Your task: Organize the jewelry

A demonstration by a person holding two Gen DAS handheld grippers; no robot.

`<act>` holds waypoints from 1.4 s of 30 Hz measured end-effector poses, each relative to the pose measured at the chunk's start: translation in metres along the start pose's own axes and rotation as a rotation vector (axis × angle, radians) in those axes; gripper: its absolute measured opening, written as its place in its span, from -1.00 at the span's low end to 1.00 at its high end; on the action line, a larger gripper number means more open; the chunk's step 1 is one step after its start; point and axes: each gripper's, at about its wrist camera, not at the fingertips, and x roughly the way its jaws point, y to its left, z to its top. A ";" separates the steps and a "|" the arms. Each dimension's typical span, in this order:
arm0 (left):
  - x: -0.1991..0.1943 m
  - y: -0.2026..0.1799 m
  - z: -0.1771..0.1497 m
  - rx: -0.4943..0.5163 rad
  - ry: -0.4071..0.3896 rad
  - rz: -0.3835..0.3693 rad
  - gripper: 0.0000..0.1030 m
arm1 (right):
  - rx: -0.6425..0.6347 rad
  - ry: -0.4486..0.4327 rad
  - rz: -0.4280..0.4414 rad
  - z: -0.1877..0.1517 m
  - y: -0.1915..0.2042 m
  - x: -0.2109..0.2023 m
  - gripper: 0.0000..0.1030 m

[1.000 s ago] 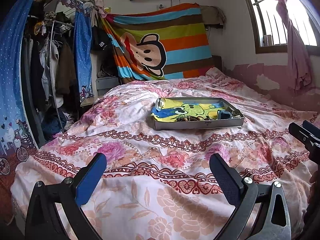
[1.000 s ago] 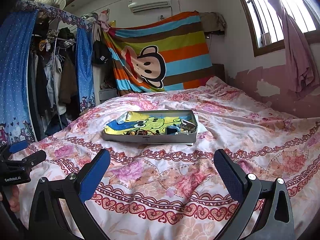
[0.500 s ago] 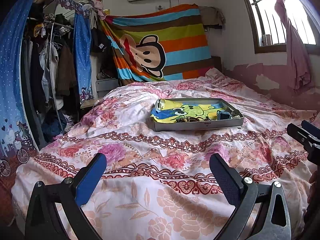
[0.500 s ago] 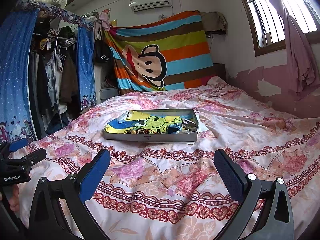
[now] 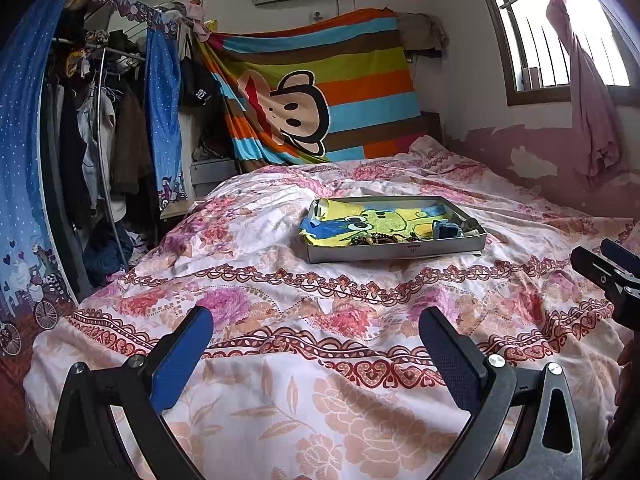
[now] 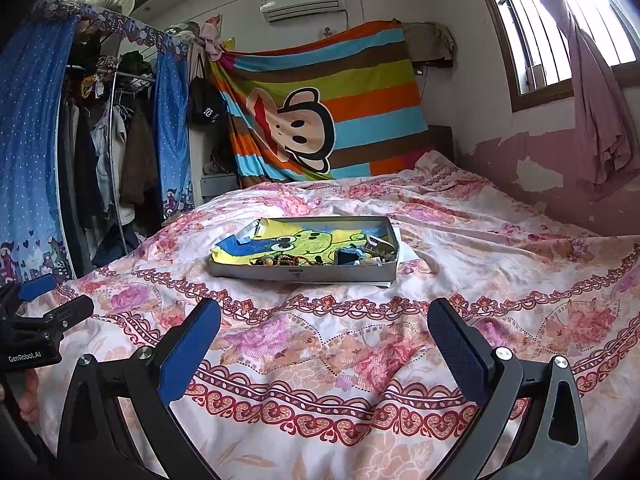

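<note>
Jewelry piled at the tray's near edge, mid-bed.
Left gripper and right gripper hang back empty, jaws wide, probably lining up for a reach.

Left tongs, jaws spread wide with blue pads, held low over a bed covered by a pink floral quilt. Farther up the bed lies a shallow grey tray, lined with a yellow-green cartoon cloth; beads and a small blue box sit along its near edge. Right tongs enter at the right margin, well apart from the tray. A striped monkey blanket hangs behind; a clothes rack stands left.
</note>
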 end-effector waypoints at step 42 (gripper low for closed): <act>0.001 0.003 0.002 0.003 0.012 -0.008 1.00 | -0.006 0.018 0.012 -0.004 -0.001 0.005 0.97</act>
